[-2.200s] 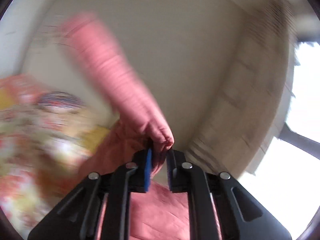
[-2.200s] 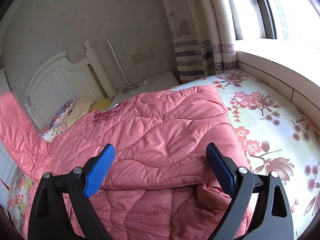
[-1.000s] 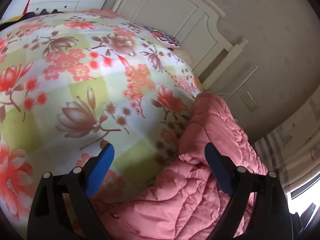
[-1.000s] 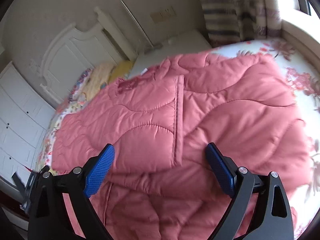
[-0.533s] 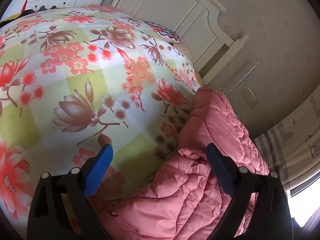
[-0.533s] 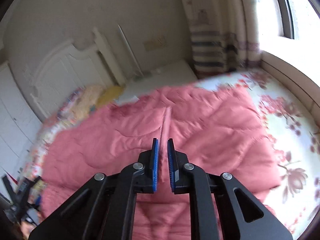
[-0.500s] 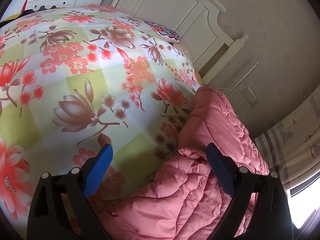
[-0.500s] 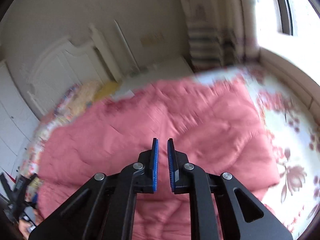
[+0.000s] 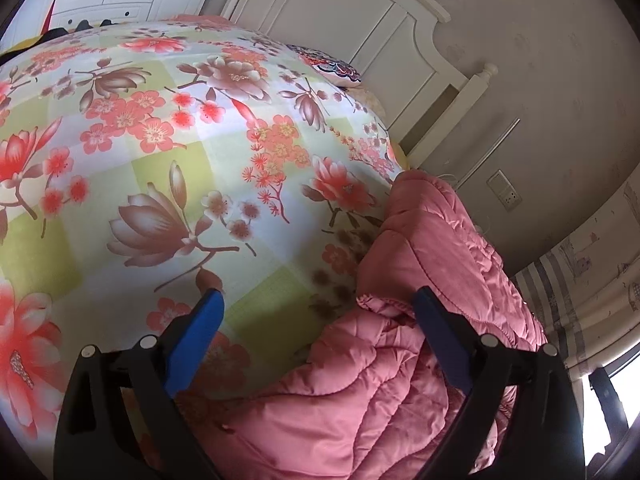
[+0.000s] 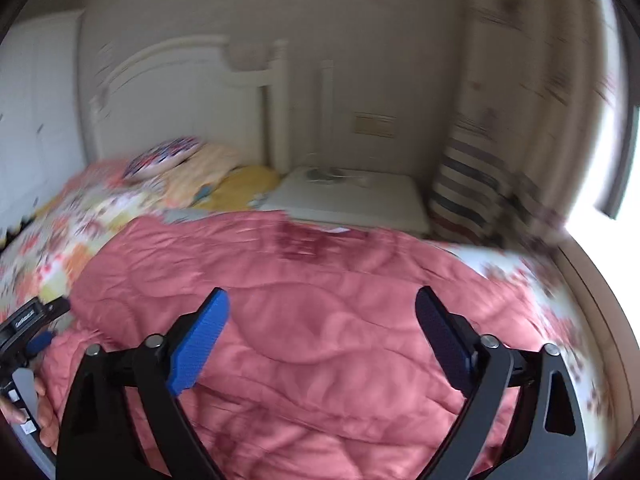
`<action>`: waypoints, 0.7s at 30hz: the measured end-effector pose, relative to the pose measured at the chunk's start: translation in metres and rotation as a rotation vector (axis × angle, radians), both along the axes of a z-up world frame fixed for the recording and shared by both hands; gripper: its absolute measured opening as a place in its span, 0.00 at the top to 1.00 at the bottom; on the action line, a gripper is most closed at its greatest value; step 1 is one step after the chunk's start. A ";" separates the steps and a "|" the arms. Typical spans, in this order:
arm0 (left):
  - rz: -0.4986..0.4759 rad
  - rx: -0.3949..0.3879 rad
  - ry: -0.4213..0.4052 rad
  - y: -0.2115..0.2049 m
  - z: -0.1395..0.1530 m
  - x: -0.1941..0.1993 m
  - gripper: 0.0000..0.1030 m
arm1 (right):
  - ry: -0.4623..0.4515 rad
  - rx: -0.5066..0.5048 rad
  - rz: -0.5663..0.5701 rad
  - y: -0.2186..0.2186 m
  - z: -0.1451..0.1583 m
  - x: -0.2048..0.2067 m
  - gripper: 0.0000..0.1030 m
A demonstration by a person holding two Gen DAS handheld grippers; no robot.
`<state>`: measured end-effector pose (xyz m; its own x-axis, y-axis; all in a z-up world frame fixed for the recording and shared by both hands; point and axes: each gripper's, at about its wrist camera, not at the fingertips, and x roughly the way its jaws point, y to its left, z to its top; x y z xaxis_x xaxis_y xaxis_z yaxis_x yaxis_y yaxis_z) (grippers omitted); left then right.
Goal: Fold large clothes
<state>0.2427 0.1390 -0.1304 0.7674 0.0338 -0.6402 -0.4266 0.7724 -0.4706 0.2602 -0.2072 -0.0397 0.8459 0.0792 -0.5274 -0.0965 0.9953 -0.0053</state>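
Jaws of the right gripper [image 10: 322, 332] have just been opened above the pink quilted coat [image 10: 320, 320]; nothing is held, so another fold can be started.

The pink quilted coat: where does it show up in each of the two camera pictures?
Left wrist view: pink quilted coat fills the lower right, beside the floral bedsheet.
Right wrist view: it spreads across the lower middle.
Shared landmark: white headboard.

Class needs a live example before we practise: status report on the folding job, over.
Left hand-held gripper open, empty. Right hand-held gripper just reopened, nothing between its jaws. Pink quilted coat lies folded on the floral bedsheet. Nothing obstructing.
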 end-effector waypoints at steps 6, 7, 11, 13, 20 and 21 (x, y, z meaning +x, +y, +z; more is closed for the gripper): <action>-0.009 0.012 -0.003 -0.001 0.001 0.001 0.08 | 0.213 -0.140 0.015 0.020 -0.041 0.040 0.14; -0.008 0.011 -0.003 0.000 0.001 0.001 0.08 | 0.232 -0.151 -0.006 0.015 -0.048 0.041 0.14; 0.002 0.040 -0.044 -0.002 0.010 -0.004 0.08 | 0.255 -0.055 -0.061 -0.018 -0.062 0.033 0.13; -0.055 0.079 -0.101 -0.012 0.027 -0.006 0.08 | 0.256 -0.023 -0.061 -0.027 -0.071 0.030 0.12; -0.447 0.064 -0.100 -0.058 0.059 0.046 0.04 | 0.258 0.041 -0.053 -0.033 -0.080 0.030 0.10; -0.465 0.054 -0.065 -0.059 0.051 0.060 0.04 | 0.257 0.045 -0.052 -0.033 -0.080 0.029 0.10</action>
